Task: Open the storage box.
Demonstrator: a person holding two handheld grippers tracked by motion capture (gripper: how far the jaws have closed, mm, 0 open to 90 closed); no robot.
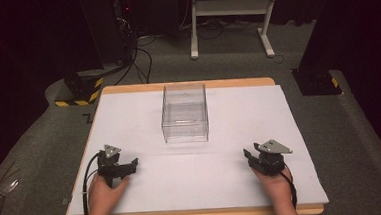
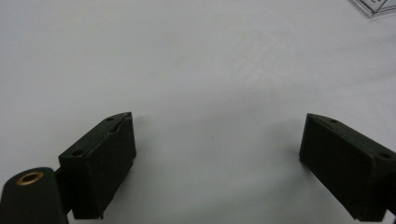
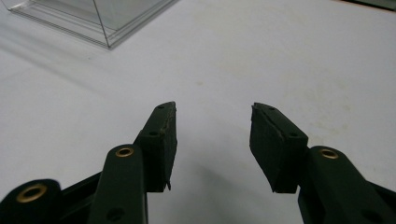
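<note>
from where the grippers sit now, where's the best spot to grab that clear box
Probably a side wall at the open top rim of the clear box, from above: it stands upright and looks empty, so one jaw can go inside, one outside. The right gripper, open, could take the right wall.

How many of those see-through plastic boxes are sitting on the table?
1. The clear box stands near the middle of the white table, toward its far edge, ahead of both grippers. It looks empty, and nothing on the table could hide another.
</note>
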